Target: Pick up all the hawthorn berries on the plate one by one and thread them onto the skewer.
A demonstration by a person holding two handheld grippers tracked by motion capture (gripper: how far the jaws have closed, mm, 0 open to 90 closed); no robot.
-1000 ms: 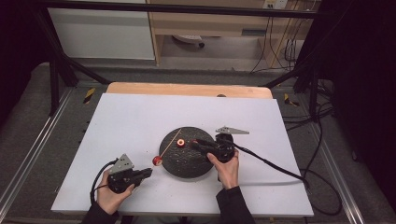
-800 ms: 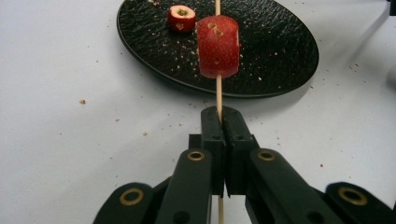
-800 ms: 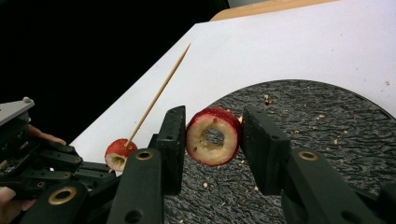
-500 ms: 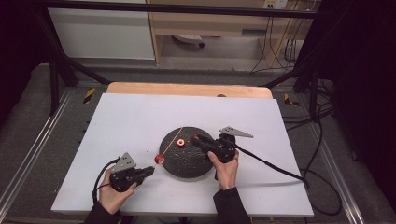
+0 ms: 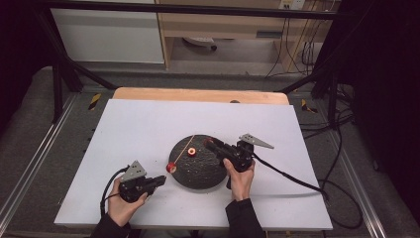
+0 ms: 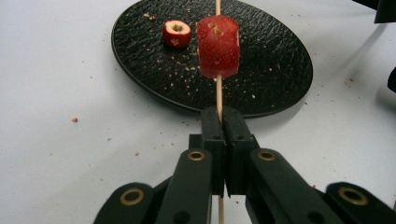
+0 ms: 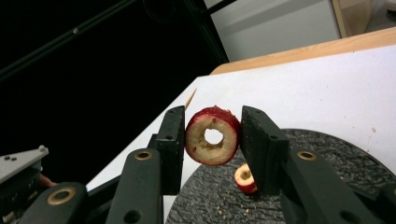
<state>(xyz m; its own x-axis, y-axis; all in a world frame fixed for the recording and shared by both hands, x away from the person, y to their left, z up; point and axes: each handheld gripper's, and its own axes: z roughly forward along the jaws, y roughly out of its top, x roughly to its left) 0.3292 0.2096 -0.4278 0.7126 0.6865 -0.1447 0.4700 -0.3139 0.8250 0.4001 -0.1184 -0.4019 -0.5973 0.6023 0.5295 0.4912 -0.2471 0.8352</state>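
A thin wooden skewer point(image 6: 218, 93) carries a red fruit chunk point(image 6: 218, 45) and my left gripper point(image 6: 219, 122) is shut on the stick just below it. From above, that gripper point(image 5: 161, 179) sits left of the black plate point(image 5: 198, 173), with the skewer point(image 5: 182, 152) slanting up over the plate and the chunk point(image 5: 171, 167) at the rim. My right gripper point(image 7: 212, 140) is shut on a cored fruit ring point(image 7: 212, 136), red-skinned with pale flesh, held above the plate's far side point(image 5: 208, 143). A small cored piece point(image 5: 191, 151) lies on the plate point(image 7: 299, 205).
The plate rests on a white board point(image 5: 148, 124) with a wooden strip point(image 5: 198, 94) at its far edge. Red crumbs dot the plate and the board near it. A black cable point(image 5: 292, 176) trails right from my right gripper. Metal frame legs stand beyond the table.
My right gripper has drifted a little up and to the right with the ring. My left hand has edged slightly toward the plate with the skewer.
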